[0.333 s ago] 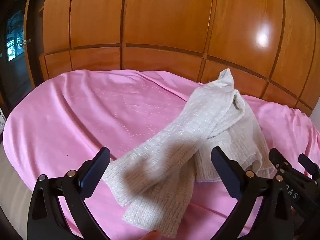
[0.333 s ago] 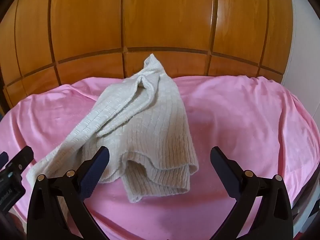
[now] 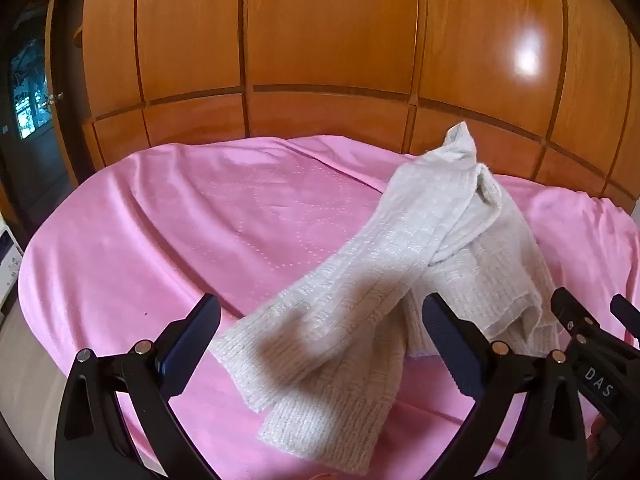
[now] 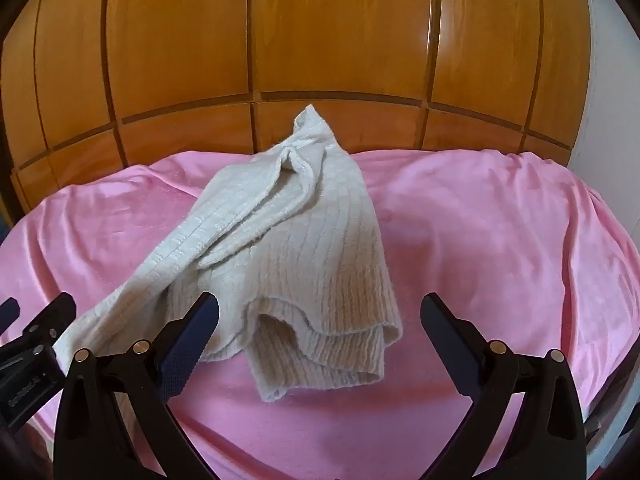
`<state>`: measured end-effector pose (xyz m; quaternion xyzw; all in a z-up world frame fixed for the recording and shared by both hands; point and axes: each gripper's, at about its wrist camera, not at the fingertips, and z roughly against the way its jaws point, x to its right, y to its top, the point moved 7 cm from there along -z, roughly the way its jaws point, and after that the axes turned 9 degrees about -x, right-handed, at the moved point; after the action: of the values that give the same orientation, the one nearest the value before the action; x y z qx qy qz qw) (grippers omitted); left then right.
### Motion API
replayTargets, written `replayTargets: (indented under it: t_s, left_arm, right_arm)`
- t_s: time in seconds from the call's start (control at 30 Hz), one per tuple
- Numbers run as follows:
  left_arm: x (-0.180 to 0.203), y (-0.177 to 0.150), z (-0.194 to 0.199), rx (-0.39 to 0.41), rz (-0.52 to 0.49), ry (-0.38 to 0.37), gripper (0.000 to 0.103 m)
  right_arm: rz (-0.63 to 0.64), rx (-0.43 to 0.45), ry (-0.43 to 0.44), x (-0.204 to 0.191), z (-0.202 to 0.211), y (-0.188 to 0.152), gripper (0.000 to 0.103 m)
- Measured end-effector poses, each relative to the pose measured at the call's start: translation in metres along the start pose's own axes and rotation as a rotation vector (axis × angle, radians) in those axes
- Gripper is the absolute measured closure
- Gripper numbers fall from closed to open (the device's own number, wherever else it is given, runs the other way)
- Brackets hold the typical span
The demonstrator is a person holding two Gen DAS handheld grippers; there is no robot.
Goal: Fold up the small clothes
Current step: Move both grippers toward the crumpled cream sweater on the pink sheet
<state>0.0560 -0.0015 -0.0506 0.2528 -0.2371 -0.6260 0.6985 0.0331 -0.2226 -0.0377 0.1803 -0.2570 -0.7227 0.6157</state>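
Your cream knit sweater [image 3: 404, 276] lies crumpled on the pink blanket [image 3: 208, 232], its long axis running from lower centre to upper right in the left view. Your left gripper [image 3: 320, 340] and right gripper [image 4: 320, 336] both gape, holding nothing. Only the right view shows the ribbed hem [image 4: 320, 352]. Wooden wardrobe doors [image 4: 320, 40] stand behind.

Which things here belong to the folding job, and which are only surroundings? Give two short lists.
Job: cream knit sweater, crumpled and unfolded; left gripper and right gripper, both open and empty.

Surroundings: pink blanket beneath the sweater; wooden wardrobe behind.
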Motion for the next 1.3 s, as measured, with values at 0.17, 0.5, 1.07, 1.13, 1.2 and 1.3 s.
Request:
replayTargets:
  t_s: [0.17, 0.5, 1.07, 1.13, 1.2, 1.3]
  left_arm:
    - [-0.005, -0.001, 0.000, 0.005, 0.009, 0.011, 0.002]
    - [-0.012, 0.000, -0.005, -0.008, 0.038, 0.006, 0.002]
    - [-0.027, -0.002, -0.019, -0.046, 0.061, 0.035, 0.002]
    - [-0.028, -0.002, -0.021, -0.052, 0.065, 0.035, 0.002]
    - [-0.029, -0.002, -0.022, -0.055, 0.069, 0.034, 0.002]
    - [-0.029, -0.002, -0.023, -0.058, 0.069, 0.035, 0.002]
  right_arm:
    - [0.000, -0.020, 0.017, 0.000, -0.004, -0.003, 0.003]
    - [0.005, -0.038, 0.010, 0.001, -0.008, -0.003, 0.003]
    - [0.031, -0.050, 0.108, -0.012, -0.017, -0.005, 0.003]
    - [0.035, -0.053, 0.124, -0.015, -0.018, -0.005, 0.003]
    - [0.042, -0.053, 0.133, -0.017, -0.018, -0.004, 0.003]
    - [0.050, -0.053, 0.151, -0.018, -0.018, -0.004, 0.003]
